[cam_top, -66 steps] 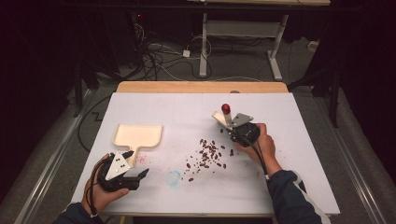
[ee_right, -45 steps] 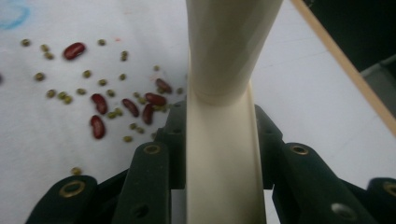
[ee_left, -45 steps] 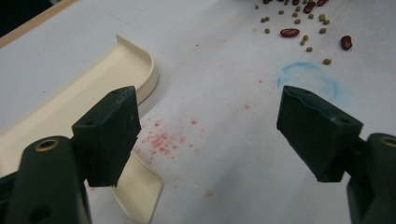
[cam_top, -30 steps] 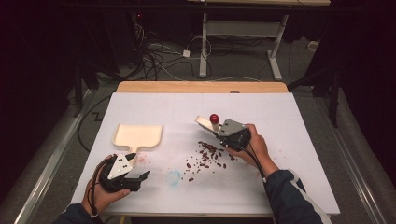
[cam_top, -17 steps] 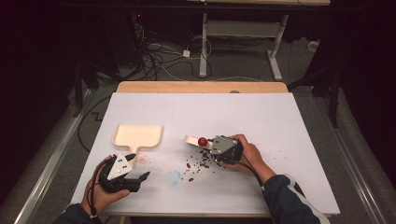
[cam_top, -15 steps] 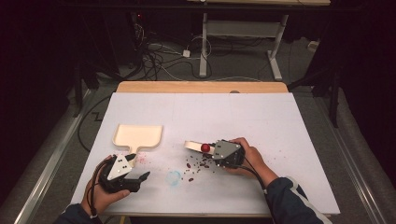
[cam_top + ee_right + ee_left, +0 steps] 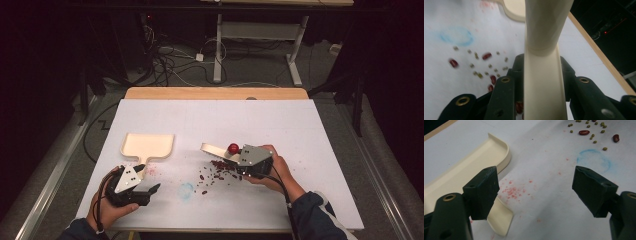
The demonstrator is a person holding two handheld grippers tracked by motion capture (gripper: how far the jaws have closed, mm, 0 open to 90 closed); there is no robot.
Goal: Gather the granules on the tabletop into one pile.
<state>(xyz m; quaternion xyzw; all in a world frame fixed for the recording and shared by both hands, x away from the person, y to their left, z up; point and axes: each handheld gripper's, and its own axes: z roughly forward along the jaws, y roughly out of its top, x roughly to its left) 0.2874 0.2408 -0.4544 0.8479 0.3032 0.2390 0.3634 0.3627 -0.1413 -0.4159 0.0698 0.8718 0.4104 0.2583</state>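
The left gripper (image 7: 145,192) rests low on the white table (image 7: 310,135), its two blocky, matte black jaws spread wide with nothing between them. Just ahead of its left jaw lies the dustpan (image 7: 461,173), smooth cream plastic with a raised, rounded rim and a flat handle that runs under that jaw's tip. Between the jaws the table is speckled with pink crumbs (image 7: 512,191). Beyond the right jaw is a smudged blue ring (image 7: 594,160), and past it the scattered beans (image 7: 217,175): small round green ones and larger glossy dark red ones.

The right gripper (image 7: 235,159) has its jaws pressed together on the brush (image 7: 544,62), a slim cream plastic tool whose handle runs straight up between the pads and flares wider beyond them. In the high view it reaches left from the gripper over the beans, a red knob (image 7: 233,148) showing on it just by the jaws.
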